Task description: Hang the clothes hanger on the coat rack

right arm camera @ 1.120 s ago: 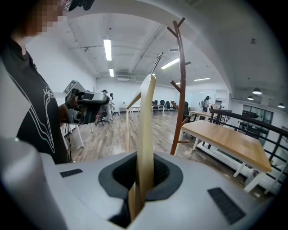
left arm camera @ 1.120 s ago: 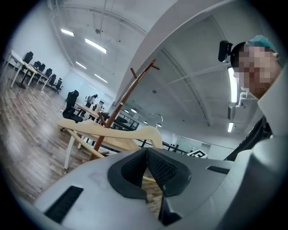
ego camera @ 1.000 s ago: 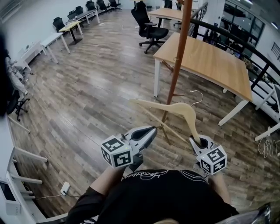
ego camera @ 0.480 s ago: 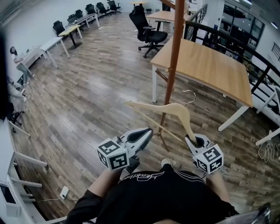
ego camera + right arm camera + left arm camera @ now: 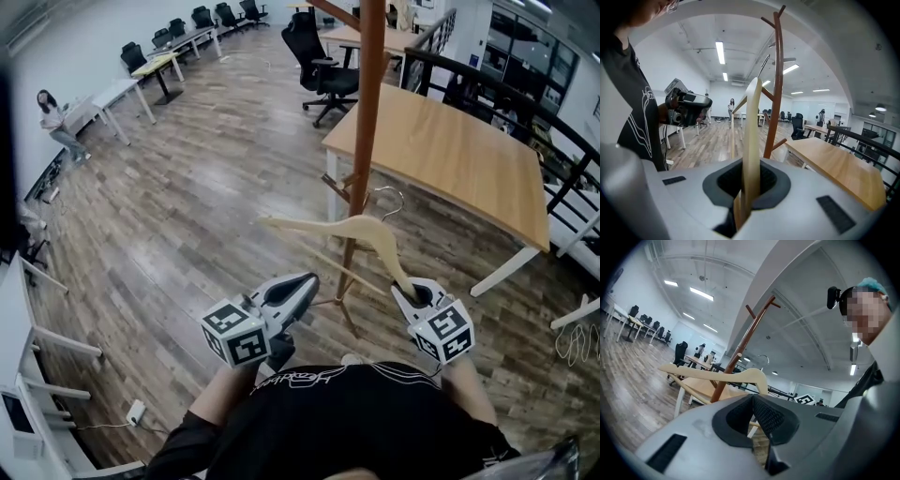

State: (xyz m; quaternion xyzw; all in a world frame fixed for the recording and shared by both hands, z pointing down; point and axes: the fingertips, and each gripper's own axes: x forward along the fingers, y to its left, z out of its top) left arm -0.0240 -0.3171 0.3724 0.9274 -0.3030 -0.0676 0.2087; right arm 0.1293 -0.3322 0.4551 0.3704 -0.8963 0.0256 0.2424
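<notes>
Clamped on the end of the hanger (image 5: 342,228), the right hand-held gripper (image 5: 413,293) probably had to lift the hook (image 5: 388,195) over a coat rack (image 5: 368,103) peg (image 5: 768,21), the left hand-held gripper (image 5: 298,287) closed and empty.

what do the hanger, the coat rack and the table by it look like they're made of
Hanger: pale smooth wood, unstained by its light tone, with a thin shiny hook, likely metal wire. Coat rack: reddish-brown pole with satin gloss, probably stained wood; painted metal can't be ruled out. Table: wood-grain top, perhaps laminate, on white legs, seemingly painted metal.
</notes>
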